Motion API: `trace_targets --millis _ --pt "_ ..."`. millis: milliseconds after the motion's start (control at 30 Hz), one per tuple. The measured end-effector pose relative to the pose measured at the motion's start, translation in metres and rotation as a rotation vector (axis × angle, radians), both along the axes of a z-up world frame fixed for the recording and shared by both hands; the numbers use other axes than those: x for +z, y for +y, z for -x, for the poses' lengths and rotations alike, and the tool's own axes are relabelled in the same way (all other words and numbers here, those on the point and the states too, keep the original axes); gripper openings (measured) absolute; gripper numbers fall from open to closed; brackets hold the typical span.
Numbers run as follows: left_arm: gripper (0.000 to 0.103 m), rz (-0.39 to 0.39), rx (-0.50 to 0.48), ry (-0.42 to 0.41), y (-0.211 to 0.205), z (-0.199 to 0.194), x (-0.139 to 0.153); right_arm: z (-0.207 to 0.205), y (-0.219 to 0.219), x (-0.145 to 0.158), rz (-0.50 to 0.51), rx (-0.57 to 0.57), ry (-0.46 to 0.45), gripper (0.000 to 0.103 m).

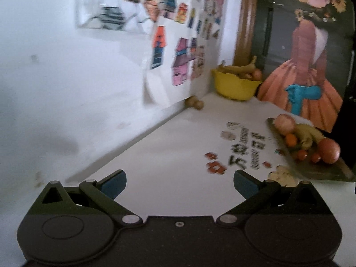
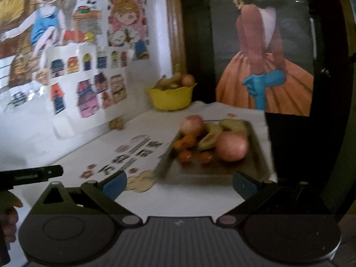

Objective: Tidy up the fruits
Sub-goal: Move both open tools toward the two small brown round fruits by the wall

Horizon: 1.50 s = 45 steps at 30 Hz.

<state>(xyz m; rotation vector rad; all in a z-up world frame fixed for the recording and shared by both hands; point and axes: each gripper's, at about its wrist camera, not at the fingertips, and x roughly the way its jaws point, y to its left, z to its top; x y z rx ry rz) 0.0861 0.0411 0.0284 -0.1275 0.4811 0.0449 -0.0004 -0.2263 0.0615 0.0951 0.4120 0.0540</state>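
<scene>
A dark tray (image 2: 255,155) (image 1: 322,171) on the white table holds two pinkish apples (image 2: 231,145) (image 1: 328,150), small oranges (image 2: 185,143) (image 1: 291,139) and greenish pear-like fruit (image 2: 209,139) (image 1: 308,134). A yellow bowl (image 2: 170,99) (image 1: 233,86) in the far corner holds bananas and round fruit. My right gripper (image 2: 179,183) is open just short of the tray's near edge. My left gripper (image 1: 180,183) is open over bare table, left of the tray. Neither holds anything.
A small brown object (image 1: 195,103) (image 2: 116,124) lies against the wall. Stickers and printed letters (image 1: 240,153) mark the tabletop. Pictures cover the wall on the left; a dark framed painting (image 2: 267,55) stands behind the tray. The other gripper (image 2: 31,175) and a hand (image 2: 9,220) show at the left.
</scene>
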Motion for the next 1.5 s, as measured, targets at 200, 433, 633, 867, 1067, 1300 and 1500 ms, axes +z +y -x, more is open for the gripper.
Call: trace_targets --millis 200,433,633,867,1067,1300,1500 --pt "0.102 0.042 0.024 -0.029 0.017 0.037 -0.002 0.026 0.031 -0.008 0.003 0.04 0.027 0.103" --pt "0.102 0.062 0.057 -0.052 0.024 0.058 -0.006 0.046 0.054 -0.012 0.031 0.093 0.03 0.103" --pt "0.102 0.039 0.077 -0.06 0.015 0.054 -0.005 0.039 0.059 -0.015 0.059 0.166 -0.007 0.103" --pt "0.102 0.005 0.135 -0.045 -0.02 -0.008 0.008 -0.012 0.022 -0.032 -0.155 0.257 0.028 0.103" --pt "0.102 -0.043 0.101 0.085 -0.063 -0.084 0.018 -0.073 -0.029 -0.027 -0.297 0.374 0.072 0.103" --pt "0.102 -0.021 0.06 0.29 -0.091 -0.147 0.054 -0.118 -0.06 -0.019 -0.331 0.341 0.261 0.103" --pt "0.102 -0.058 -0.017 0.392 -0.102 -0.185 0.097 -0.143 -0.06 0.021 -0.247 0.353 0.407 0.103"
